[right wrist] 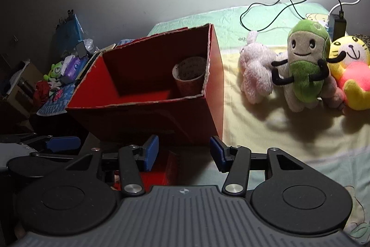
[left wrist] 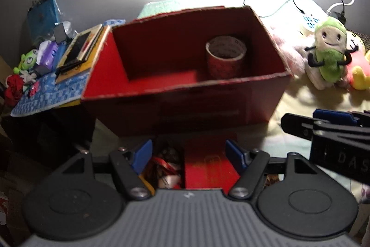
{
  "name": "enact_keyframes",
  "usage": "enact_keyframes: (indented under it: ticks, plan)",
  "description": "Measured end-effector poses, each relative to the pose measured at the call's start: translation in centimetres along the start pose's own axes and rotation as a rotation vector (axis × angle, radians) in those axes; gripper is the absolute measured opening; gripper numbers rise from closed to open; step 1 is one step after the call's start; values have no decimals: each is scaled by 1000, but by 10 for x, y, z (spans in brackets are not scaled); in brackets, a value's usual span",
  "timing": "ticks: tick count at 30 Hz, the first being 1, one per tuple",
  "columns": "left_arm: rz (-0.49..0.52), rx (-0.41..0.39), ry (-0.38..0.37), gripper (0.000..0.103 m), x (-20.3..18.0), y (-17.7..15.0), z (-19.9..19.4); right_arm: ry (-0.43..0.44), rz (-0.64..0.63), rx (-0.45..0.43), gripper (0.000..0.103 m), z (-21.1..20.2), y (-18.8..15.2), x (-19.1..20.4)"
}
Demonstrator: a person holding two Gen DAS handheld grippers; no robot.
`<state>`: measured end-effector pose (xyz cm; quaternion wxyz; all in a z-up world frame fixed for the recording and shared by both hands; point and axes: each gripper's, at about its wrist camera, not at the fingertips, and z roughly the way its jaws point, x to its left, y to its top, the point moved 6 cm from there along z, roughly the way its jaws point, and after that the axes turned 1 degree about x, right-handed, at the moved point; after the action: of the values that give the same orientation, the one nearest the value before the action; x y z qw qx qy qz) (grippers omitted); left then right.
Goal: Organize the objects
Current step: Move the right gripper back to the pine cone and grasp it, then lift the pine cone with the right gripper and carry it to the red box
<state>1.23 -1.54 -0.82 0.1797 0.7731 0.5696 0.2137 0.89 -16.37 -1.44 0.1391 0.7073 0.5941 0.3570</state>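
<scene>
An open red cardboard box (left wrist: 208,105) (right wrist: 148,117) stands on the bed with a roll of tape (left wrist: 225,58) (right wrist: 190,78) upright in its right rear corner. A green plush (left wrist: 330,50) (right wrist: 303,66), a pink plush (right wrist: 256,71) (left wrist: 289,54) and a yellow plush (right wrist: 351,71) (left wrist: 357,61) lie to the right of the box. My left gripper (left wrist: 189,155) is open in front of the box's near wall, holding nothing. My right gripper (right wrist: 184,151) is open too, near the box's front right corner. Each gripper shows at the edge of the other's view: the right one (left wrist: 298,124) and the left one (right wrist: 62,142).
A cluttered side table (left wrist: 48,94) at the left carries books (left wrist: 78,50), a small green toy (left wrist: 27,60), tissues and a blue cloth. A power strip (left wrist: 311,21) and black and white cables (right wrist: 277,8) lie at the bed's head by the wall. Bare sheet (right wrist: 289,131) spreads right of the box.
</scene>
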Motion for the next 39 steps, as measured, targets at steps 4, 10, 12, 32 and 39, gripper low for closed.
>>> enact_keyframes:
  ticks: [4,10,12,32,39]
  plan:
    - [43,24,-73,73,-18,-19,0,59,44,96,55,7,-15,-13]
    - [133,33,-173,71,-49,-46,-1,151,158,232,55,20,-39,-29]
    - [145,26,-221,68,-56,-51,-1,174,187,260,55,22,-45,-34]
    - [113,93,-394,48,-73,-61,47,289,361,378,47,45,-67,-58]
    - [80,102,-421,50,-67,-60,60,282,359,394,47,54,-69,-56]
